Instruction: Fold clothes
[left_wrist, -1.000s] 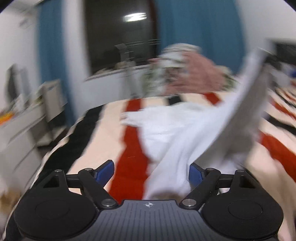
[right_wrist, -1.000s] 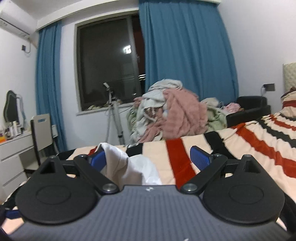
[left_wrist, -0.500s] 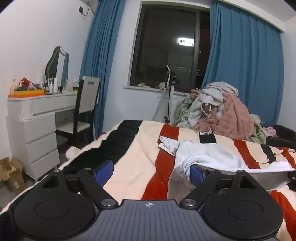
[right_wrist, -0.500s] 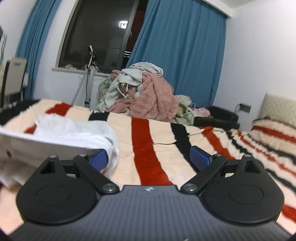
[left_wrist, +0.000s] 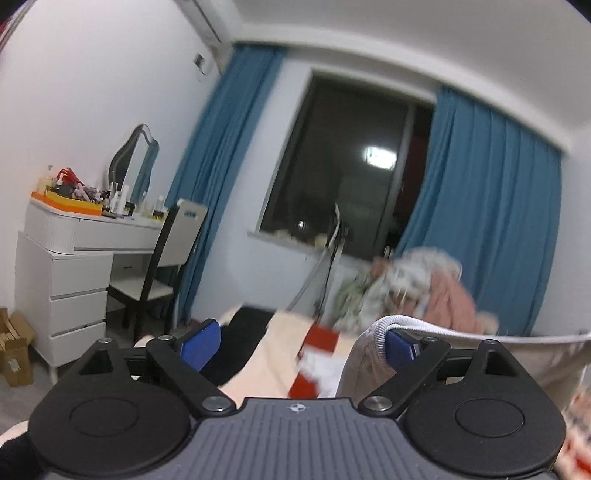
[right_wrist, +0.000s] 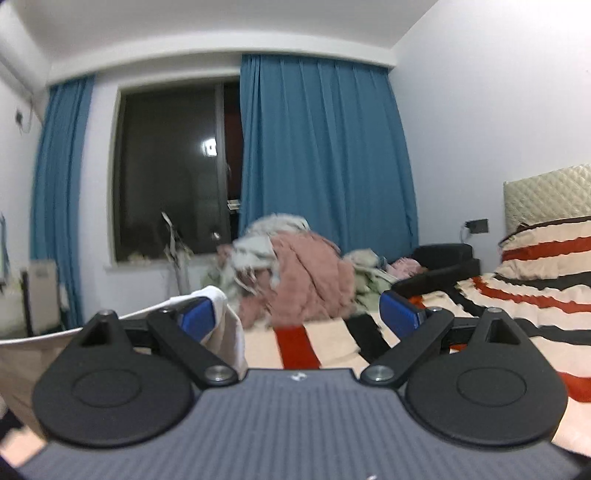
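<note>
Currently the left tongs (left_wrist: 299, 341) stand spread wide, yet the ribbed hem of a white garment (left_wrist: 461, 349) is hooked over the right-hand blue finger (left_wrist: 399, 341). The right tongs (right_wrist: 295, 314) are likewise spread, with the same garment (right_wrist: 225, 317) draped over the left-hand finger (right_wrist: 195, 319). Neither pair pinches the cloth between its pads. The garment spans tautly between the two tools, held up above the striped bed (right_wrist: 332, 339) rather than lying on it.

Step in hand, as a judgement: the cloth is carried stretched out in the air, which fits either spreading it flat for a fold or bringing one edge over onto another. The pictures do not settle which. Whatever comes next calls for keeping the two tools level and equally far apart, so that the hem does not slide off the open fingers.

Hidden or poor: most of the garment hangs below both cameras, so its type, sleeves and any folds cannot be read. The left view is motion-blurred; the red and white patch by the bed's edge is probably bedding plus cloth.

Farther off: a heap of mixed clothes (right_wrist: 295, 266), pink uppermost, at the bed's far end; a dressing desk (left_wrist: 74, 236) with mirror and chair (left_wrist: 159, 273); blue curtains (right_wrist: 325, 155) flanking a dark window (right_wrist: 173, 166).
</note>
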